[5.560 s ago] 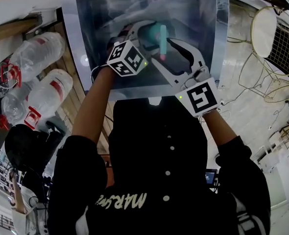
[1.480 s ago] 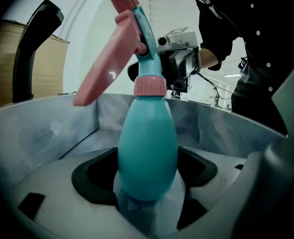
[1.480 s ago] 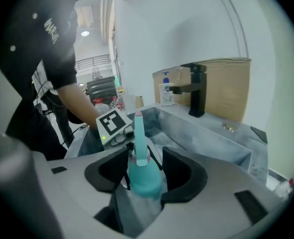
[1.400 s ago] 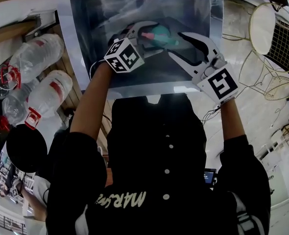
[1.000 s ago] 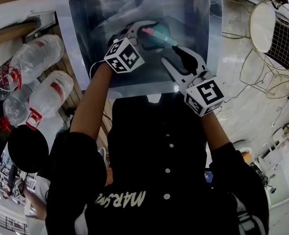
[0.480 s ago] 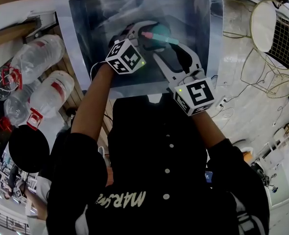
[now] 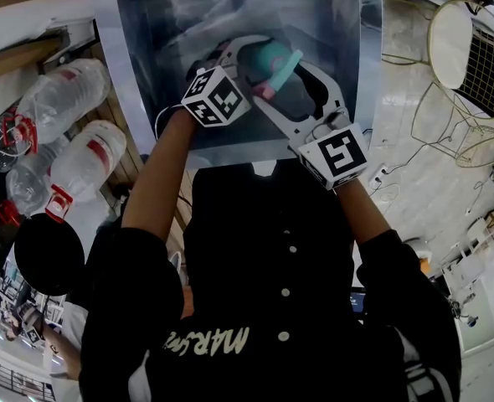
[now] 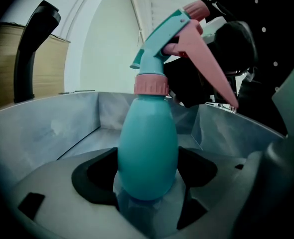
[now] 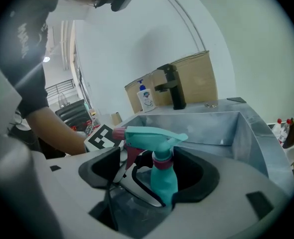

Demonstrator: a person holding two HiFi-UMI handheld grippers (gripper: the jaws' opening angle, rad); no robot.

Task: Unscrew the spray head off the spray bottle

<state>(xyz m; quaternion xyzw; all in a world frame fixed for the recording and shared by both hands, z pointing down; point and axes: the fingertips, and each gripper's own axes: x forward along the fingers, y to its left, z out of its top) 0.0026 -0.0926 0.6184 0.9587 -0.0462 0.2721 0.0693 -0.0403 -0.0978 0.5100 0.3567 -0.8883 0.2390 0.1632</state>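
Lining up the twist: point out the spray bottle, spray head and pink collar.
spray bottle (image 8: 147, 148), left gripper view, teal body.
spray head (image 9: 154, 135), right gripper view, teal top.
pink collar (image 8: 151, 84), left gripper view, ribbed band.

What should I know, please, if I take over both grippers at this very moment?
Left gripper: shut on the body of the spray bottle, held upright above the sink.
Right gripper: open; its jaws have just been opening, with the bottle between them but not gripped.
Done: bottle secured. Whether the pink collar is loosened I cannot tell.
Left: the spray head is on the bottle; grip it and unscrew it off.
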